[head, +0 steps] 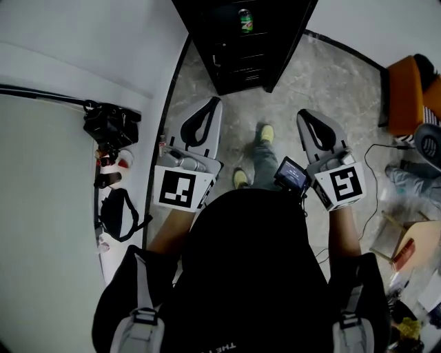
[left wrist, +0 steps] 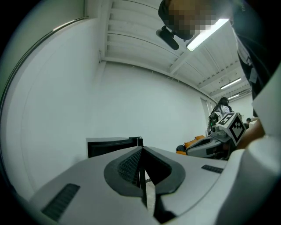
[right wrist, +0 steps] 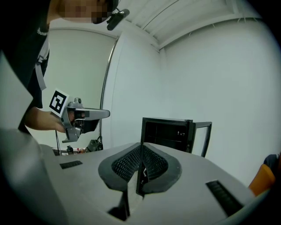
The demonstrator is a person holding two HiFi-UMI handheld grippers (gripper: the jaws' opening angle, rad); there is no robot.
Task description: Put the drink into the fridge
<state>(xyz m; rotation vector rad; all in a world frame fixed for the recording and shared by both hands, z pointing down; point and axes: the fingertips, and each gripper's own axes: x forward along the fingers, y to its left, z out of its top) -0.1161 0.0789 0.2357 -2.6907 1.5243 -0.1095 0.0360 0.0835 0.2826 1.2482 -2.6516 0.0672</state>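
- The head view alone shows the drink [head: 245, 21]: a green can inside the black fridge [head: 234, 62], on an upper shelf, well apart from both grippers; neither gripper view lets it be made out
- The can stands upright on its base, long axis vertical, top end up; it is too small to tell which way its label faces
- The left gripper [head: 215, 102] and right gripper [head: 303, 114] are held side by side above the marbled floor [head: 331, 76], both pointing toward the fridge
- In the left gripper view, the left gripper [left wrist: 141, 151] has its jaws pressed together with nothing between them; beyond the tips sits the fridge [left wrist: 114, 145] against a white wall, and the right gripper [left wrist: 188, 150] shows at the right edge
- In the right gripper view, the right gripper [right wrist: 141, 147] is likewise closed tip to tip and empty; this view shows the fridge [right wrist: 167, 132] with its door [right wrist: 204, 132] swung open to the right, which the left gripper view does not; the left gripper [right wrist: 107, 113] appears at the left, held in a hand
- Only the head view takes in the orange chair [head: 403, 96] at the right and the black camera gear [head: 110, 127] at the left
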